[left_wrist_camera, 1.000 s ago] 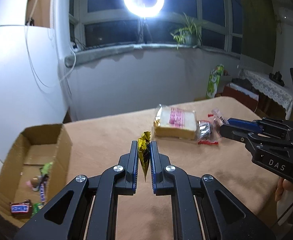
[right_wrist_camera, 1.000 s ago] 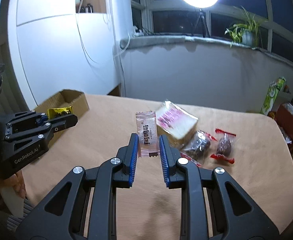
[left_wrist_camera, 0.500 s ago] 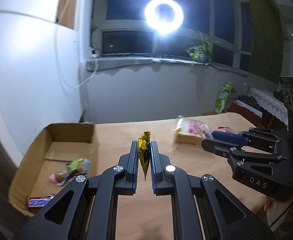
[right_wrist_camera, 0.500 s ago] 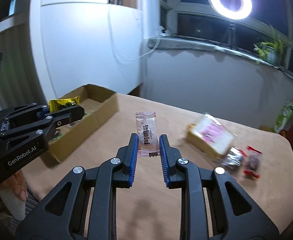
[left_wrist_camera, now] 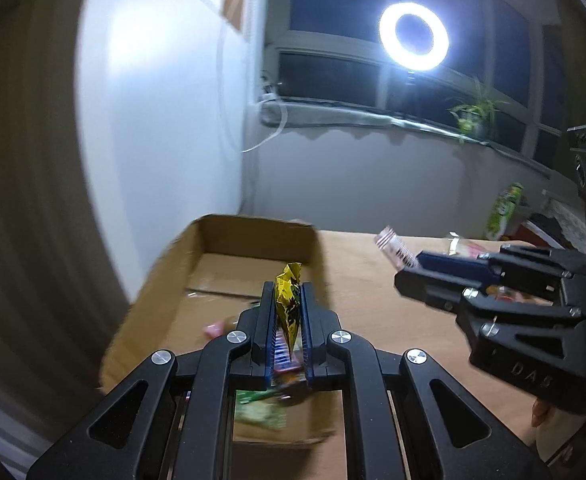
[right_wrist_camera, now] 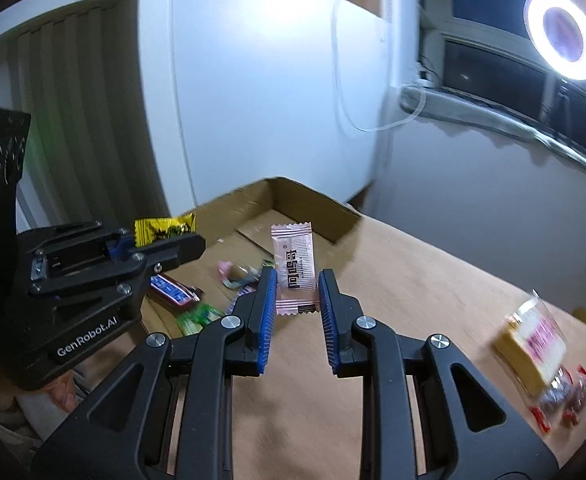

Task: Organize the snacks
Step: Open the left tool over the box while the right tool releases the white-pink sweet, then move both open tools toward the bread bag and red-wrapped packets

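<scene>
Left wrist view: looks forward along its own jaws, close above the cardboard box [left_wrist_camera: 253, 256], facing the window wall and ring light [left_wrist_camera: 413, 36]. Right wrist view: same forward aim from further right, over the worktop [right_wrist_camera: 433, 280]. Shared: box, ring light, window; each view catches the other gripper.

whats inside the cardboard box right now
In the cardboard box lie a dark red chocolate bar, a green packet and a pinkish wrapped candy, all blurred. The left tool covers the box's near corner, so anything there is hidden.
</scene>
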A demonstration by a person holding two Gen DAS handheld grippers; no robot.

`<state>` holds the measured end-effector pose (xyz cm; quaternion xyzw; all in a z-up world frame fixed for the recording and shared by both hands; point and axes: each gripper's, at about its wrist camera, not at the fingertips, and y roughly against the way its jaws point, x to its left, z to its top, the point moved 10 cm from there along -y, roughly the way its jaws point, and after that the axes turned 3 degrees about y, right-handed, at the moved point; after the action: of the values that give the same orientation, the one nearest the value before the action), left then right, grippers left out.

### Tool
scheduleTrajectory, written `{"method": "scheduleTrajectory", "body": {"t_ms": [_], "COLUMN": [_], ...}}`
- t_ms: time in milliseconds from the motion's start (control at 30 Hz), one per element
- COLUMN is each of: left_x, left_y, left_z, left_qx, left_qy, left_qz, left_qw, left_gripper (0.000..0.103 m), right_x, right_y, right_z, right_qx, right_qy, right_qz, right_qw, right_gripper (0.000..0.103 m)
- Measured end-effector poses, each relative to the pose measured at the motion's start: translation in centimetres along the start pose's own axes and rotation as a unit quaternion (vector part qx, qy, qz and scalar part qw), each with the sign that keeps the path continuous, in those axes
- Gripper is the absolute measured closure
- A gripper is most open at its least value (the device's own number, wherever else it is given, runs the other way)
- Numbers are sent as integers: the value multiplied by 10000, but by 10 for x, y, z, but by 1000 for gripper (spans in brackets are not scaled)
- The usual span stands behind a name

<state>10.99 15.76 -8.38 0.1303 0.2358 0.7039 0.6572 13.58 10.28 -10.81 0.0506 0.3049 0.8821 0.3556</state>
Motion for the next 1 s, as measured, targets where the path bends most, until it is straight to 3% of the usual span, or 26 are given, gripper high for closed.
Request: {"method": "scheduleTrajectory", "body": {"t_ms": [267,300,367,400,467,500,667,800,1000], "left_x": [47,49,55,60,67,70,73,70,40], "left_y": [-9,-12,-17,-18,-15,-10,0,3,-2], "left_z": [-16,-18,-24,-26,-28,-28,-28,-23,-10], "left_qx": [216,276,419,463,421,344,277,212,171], "left_qy": [414,469,553,592,636,628,606,645,464], "left_qz": [165,94,172,318,449,529,618,637,487], "left_qw": [9988,9985,9974,9967,9961,9960,9959,9957,9976], "left_gripper": [94,93,80,74,37,32,29,24,23], "right_x": [31,39,36,34,27,24,10,-9,-33], "right_y": [-49,-65,-78,-78,-74,-70,-47,-30,-3], "right_z": [24,16,4,1,-8,-11,-30,-34,-48], "right_qx": [28,272,461,439,413,388,308,125,149], "right_qy": [307,419,576,544,353,306,98,-179,-442], "right_qz": [453,625,301,254,285,244,48,-198,-448], "right_qw": [9985,9968,9968,9972,9981,9985,9995,9996,9979], "right_gripper": [80,71,60,60,56,55,53,26,26]}}
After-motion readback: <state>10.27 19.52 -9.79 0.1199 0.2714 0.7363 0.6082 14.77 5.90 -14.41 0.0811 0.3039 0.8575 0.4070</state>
